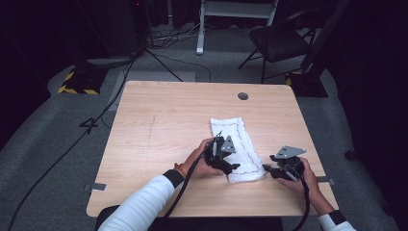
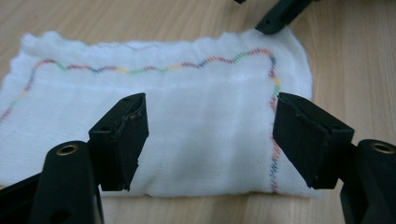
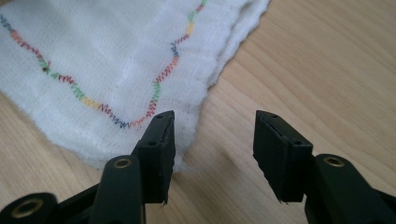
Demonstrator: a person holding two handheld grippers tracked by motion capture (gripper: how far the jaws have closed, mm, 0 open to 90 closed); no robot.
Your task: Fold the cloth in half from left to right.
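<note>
A folded white cloth (image 1: 239, 137) with a wavy multicoloured stitched border lies flat on the wooden table (image 1: 159, 125), right of centre. My left gripper (image 1: 230, 162) is at the cloth's near left side. In the left gripper view the cloth (image 2: 196, 88) lies under and between the parted jaws of that gripper (image 2: 212, 106), and the pads do not press on it. My right gripper (image 1: 267, 170) rests just right of the cloth's near corner. In the right gripper view it (image 3: 215, 120) stands open over bare wood, its left jaw at the edge of the cloth (image 3: 93, 51).
A round grommet hole (image 1: 243, 96) sits near the table's far edge. Beyond the table stand a dark folding chair (image 1: 276, 43) and a white stand (image 1: 202, 29), with cables (image 1: 96, 120) across the grey floor. The right gripper's jaw tip (image 2: 280, 14) reaches the cloth's far corner.
</note>
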